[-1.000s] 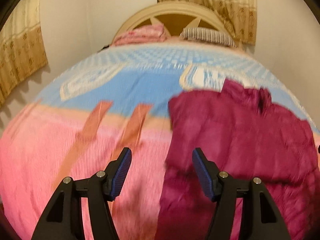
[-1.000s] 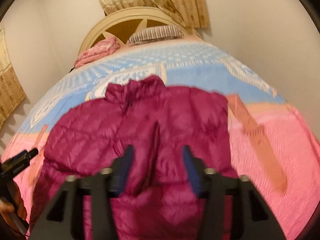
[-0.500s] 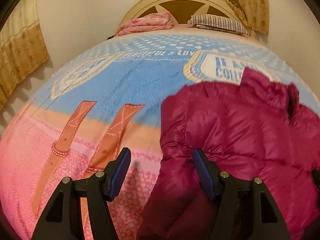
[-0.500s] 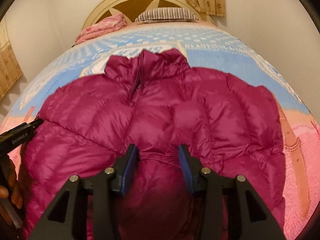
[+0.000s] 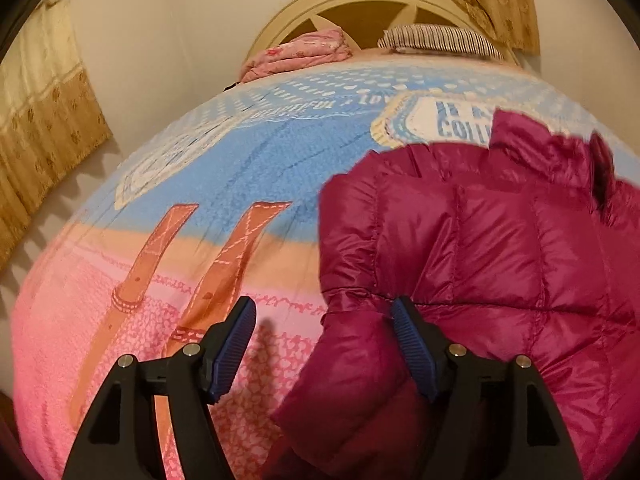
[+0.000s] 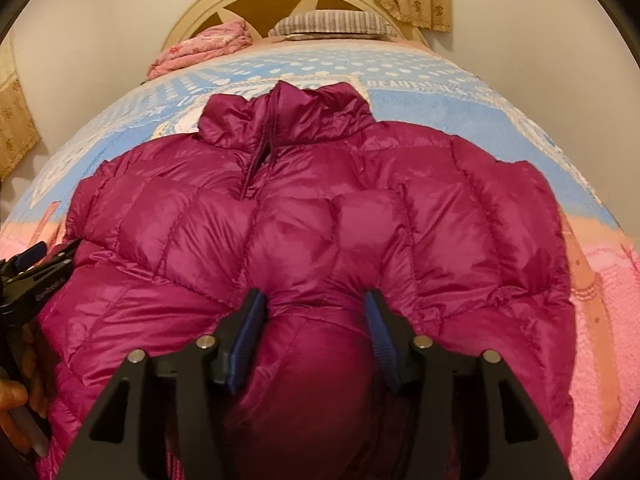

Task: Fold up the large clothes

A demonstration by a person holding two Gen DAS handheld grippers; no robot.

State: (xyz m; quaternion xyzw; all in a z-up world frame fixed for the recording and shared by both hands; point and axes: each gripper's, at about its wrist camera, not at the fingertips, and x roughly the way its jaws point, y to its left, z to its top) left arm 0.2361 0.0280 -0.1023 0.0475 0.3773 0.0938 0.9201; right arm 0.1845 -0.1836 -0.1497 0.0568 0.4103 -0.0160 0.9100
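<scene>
Purple jacket (image 6: pixel 320 220) flat on bed (image 5: pixel 120 340). Left claw (image 5: pixel 324 344) just spreading, holding nothing. Right claw (image 6: pixel 316 332) just spreading, jacket puff between, let go.

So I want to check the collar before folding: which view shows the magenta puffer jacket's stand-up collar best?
The right wrist view: the magenta puffer jacket's stand-up collar sits centred and whole, with the zip opening visible. The left wrist view shows the collar only side-on near the right edge, blurred by the lens.

I log: jacket (image 6: pixel 320 216), glossy magenta, quilted. Bedspread (image 5: pixel 248 168), blue over pink, orange strap print. Pillow (image 6: pixel 332 24), striped. Curtains (image 5: pixel 44 128), tan floral.
</scene>
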